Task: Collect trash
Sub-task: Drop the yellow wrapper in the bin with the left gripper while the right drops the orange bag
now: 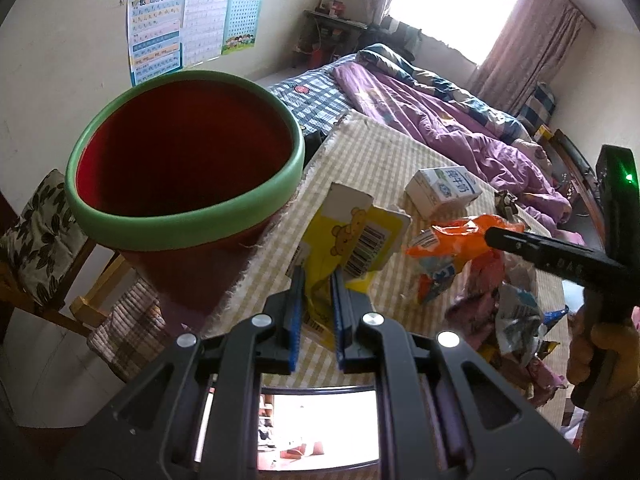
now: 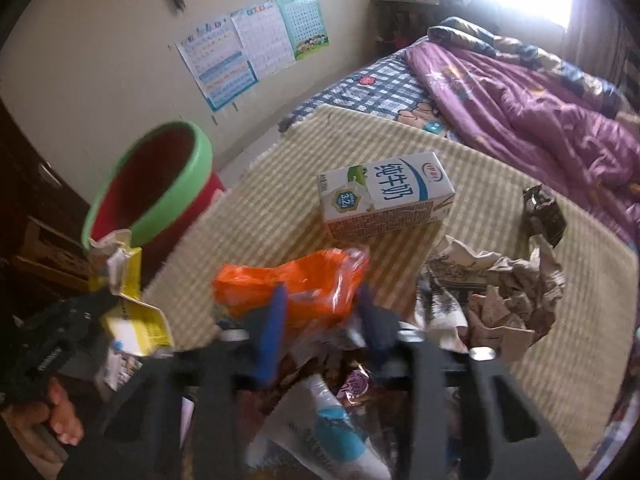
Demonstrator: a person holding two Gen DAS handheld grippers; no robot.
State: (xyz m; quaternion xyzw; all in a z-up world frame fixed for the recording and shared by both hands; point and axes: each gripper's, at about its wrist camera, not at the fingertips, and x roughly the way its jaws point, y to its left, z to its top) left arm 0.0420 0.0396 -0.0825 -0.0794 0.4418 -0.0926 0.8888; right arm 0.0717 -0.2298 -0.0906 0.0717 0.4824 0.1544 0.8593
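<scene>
My left gripper point(image 1: 318, 276) is shut on a torn yellow carton with a bear and a barcode point(image 1: 356, 236), held above the table's left edge beside the red bin with a green rim point(image 1: 184, 152). The carton point(image 2: 132, 300) and bin point(image 2: 152, 192) also show in the right wrist view. My right gripper point(image 2: 320, 300) is partly closed around an orange plastic wrapper point(image 2: 296, 284), which also shows in the left wrist view point(image 1: 452, 236); whether it grips it is unclear. A white milk carton point(image 2: 384, 196) lies farther back on the table.
The table has a yellow checked cloth point(image 2: 280, 184). Crumpled paper point(image 2: 504, 296) and a dark wrapper point(image 2: 544, 208) lie at the right, with more wrappers point(image 2: 332, 420) under my right gripper. A bed with a purple quilt point(image 1: 440, 120) stands behind. A chair point(image 1: 44, 232) is at the left.
</scene>
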